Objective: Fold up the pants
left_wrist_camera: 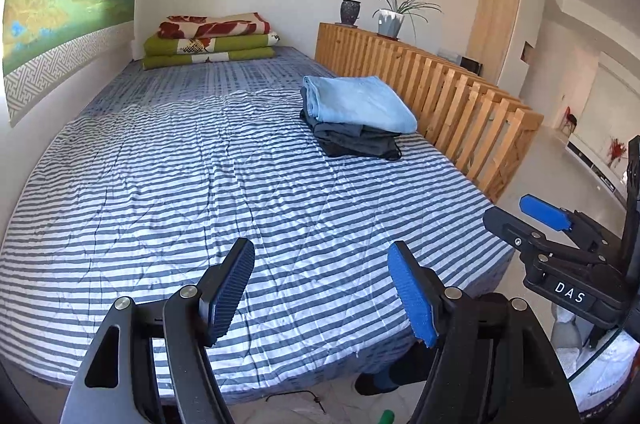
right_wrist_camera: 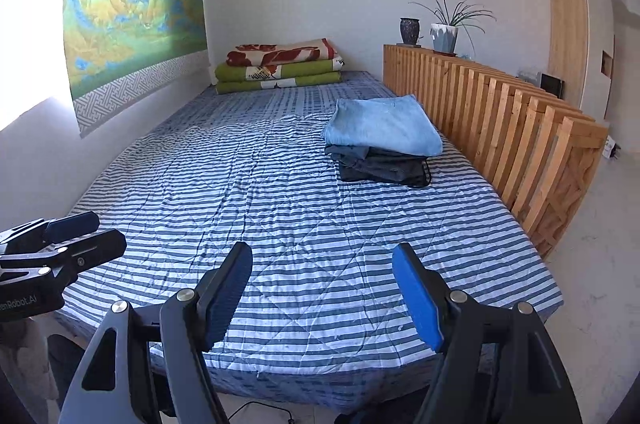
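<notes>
A stack of folded pants lies on the bed's far right side, with light blue jeans (left_wrist_camera: 360, 103) (right_wrist_camera: 384, 125) on top of dark grey garments (left_wrist_camera: 360, 141) (right_wrist_camera: 384, 165). My left gripper (left_wrist_camera: 320, 248) (right_wrist_camera: 110, 230) hovers open above the near end of the striped bed, nothing between its fingers. To its right, my right gripper (right_wrist_camera: 320, 250) (left_wrist_camera: 506, 212) is also open and holds nothing. Both are well short of the stack and touch no cloth.
The striped bedsheet (left_wrist_camera: 200, 183) is wrinkled. Folded blankets (left_wrist_camera: 212, 41) lie at the far end by the wall. A wooden slatted rail (left_wrist_camera: 460, 103) with two plant pots (left_wrist_camera: 390, 21) borders the right side. A dark-socked foot (left_wrist_camera: 380, 380) stands by the bed's near edge.
</notes>
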### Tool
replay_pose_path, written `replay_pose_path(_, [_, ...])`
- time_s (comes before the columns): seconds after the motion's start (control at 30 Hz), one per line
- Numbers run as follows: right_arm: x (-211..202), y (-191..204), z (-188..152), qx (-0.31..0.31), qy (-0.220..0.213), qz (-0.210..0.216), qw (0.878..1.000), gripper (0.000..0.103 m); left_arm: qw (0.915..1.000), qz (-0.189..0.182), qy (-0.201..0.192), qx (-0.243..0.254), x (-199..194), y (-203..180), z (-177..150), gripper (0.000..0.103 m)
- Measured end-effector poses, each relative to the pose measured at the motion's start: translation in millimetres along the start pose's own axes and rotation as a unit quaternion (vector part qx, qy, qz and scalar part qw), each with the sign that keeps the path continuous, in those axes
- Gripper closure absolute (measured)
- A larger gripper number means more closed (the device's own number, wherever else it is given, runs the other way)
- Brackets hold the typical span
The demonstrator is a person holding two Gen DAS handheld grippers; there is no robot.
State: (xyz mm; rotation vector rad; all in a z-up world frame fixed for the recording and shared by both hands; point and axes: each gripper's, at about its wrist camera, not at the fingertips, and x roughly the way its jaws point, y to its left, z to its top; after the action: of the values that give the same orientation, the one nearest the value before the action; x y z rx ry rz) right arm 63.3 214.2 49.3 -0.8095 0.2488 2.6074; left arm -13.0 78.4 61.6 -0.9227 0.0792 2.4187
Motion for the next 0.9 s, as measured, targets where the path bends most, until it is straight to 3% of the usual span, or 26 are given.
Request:
replay_pose_path(0.3, [45,-5,-9,0.016,0.029,-0.058,0.998,0.034,0.9994,0.013,0.032,-0.007,61,19,-4,0.026])
replay_pose_path(0.6, [74,-18,-17,0.034,0.066,-0.060,0.995,0.034,0.9983,0.009,0.057,-0.008,95,23,-4,0.025])
replay_pose_path(0.9, [85,-20,-9,0.029,0.065,-0.060,0.996,0.034,0.9981,0.016,0.059,-0.008,105,22,1,0.025])
